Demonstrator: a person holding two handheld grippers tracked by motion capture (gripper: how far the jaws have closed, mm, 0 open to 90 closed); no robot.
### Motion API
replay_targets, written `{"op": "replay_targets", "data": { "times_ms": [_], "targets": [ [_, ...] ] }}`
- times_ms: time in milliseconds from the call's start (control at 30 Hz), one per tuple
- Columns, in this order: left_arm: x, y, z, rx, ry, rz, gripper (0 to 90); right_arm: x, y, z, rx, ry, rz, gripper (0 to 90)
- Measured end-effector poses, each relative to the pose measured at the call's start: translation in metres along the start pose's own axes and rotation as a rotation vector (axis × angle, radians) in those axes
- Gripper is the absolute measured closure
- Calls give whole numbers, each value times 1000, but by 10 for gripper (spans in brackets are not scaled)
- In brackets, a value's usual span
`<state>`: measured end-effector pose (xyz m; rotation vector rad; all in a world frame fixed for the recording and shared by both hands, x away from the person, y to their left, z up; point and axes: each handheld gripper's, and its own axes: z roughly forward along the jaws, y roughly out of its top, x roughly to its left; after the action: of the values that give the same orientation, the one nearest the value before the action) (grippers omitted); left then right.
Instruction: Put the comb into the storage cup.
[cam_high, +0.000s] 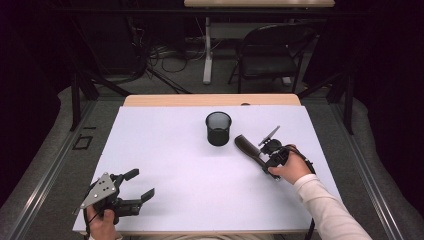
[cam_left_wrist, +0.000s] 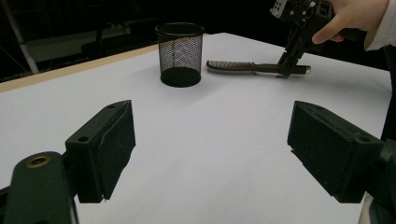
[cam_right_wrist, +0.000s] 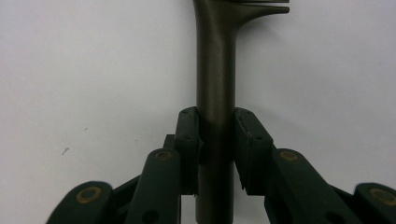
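A dark hairbrush (cam_high: 245, 146) lies on the white table sheet (cam_high: 170, 165), right of centre, its head pointing toward a black mesh cup (cam_high: 218, 128). My right gripper (cam_high: 265, 160) is shut on the brush's handle. In the right gripper view the pads of that gripper (cam_right_wrist: 215, 126) press both sides of the handle (cam_right_wrist: 215, 70). My left gripper (cam_high: 141, 184) rests at the near left corner, open and holding nothing. In the left gripper view its jaws (cam_left_wrist: 212, 140) stand wide apart, with the cup (cam_left_wrist: 180, 53), the brush (cam_left_wrist: 238, 66) and the right gripper (cam_left_wrist: 292, 65) beyond.
The mesh cup stands upright at the back centre of the table. The wooden table edge (cam_high: 210, 100) runs along the far side. A black folding chair (cam_high: 270, 55) and cables sit on the floor behind.
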<state>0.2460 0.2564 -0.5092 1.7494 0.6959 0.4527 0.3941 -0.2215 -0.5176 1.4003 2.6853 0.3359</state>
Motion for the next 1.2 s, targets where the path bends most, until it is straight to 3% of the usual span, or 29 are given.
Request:
{"op": "replay_targets", "data": {
  "times_ms": [33, 67, 100, 200, 233, 267, 300, 367, 433, 533, 567, 700, 733, 767, 833, 1033, 1067, 1200],
  "targets": [
    [0, 0, 0, 1, 1, 0, 155, 0, 0, -2, 4, -2, 2, 729],
    [0, 0, 0, 1, 2, 0, 155, -2, -1, -1, -29, -1, -23, 729],
    [0, 0, 0, 1, 1, 0, 155, 1, -1, -4, -4, -5, 10, 729],
    [0, 0, 1, 7, 0, 0, 155, 0, -1, -7, -14, -7, -14, 729],
    [0, 0, 1, 10, -1, 1, 155, 1, -3, -5, -59, 3, -11, 729],
    [0, 0, 1, 12, -1, 2, 155, 1, -5, 0, -140, 18, 1, 729],
    [0, 0, 1, 11, -4, 3, 155, 3, -5, -3, -124, 15, 15, 729],
    [0, 0, 1, 13, -6, 4, 155, 3, -3, -11, -36, -8, -14, 729],
    [0, 0, 2, 16, -3, 2, 155, 2, -3, -14, -21, -14, -34, 729],
    [0, 0, 2, 15, -13, 1, 155, 4, -5, -15, -56, -9, -26, 729],
    [0, 0, 2, 15, -13, 2, 155, 4, -6, -12, -98, 3, -22, 729],
    [0, 0, 2, 15, -12, 1, 155, 4, -6, -17, -71, -2, -26, 729],
    [0, 0, 2, 14, -12, 1, 155, 4, -8, -13, -143, 9, -11, 728],
    [0, 0, 2, 14, -12, 1, 155, 3, -8, -17, -96, -3, -20, 729],
    [0, 0, 2, 15, -11, 1, 155, 3, -9, -17, -135, 2, -11, 729],
    [0, -1, 2, 16, -6, 0, 155, 2, -11, -23, -131, -2, 4, 729],
    [0, -1, 3, 15, -7, -1, 155, 1, -12, -22, -160, 1, 0, 729],
    [0, 0, 3, 15, -9, -3, 155, -1, -14, -26, -176, -1, 8, 729]
  ]
}}
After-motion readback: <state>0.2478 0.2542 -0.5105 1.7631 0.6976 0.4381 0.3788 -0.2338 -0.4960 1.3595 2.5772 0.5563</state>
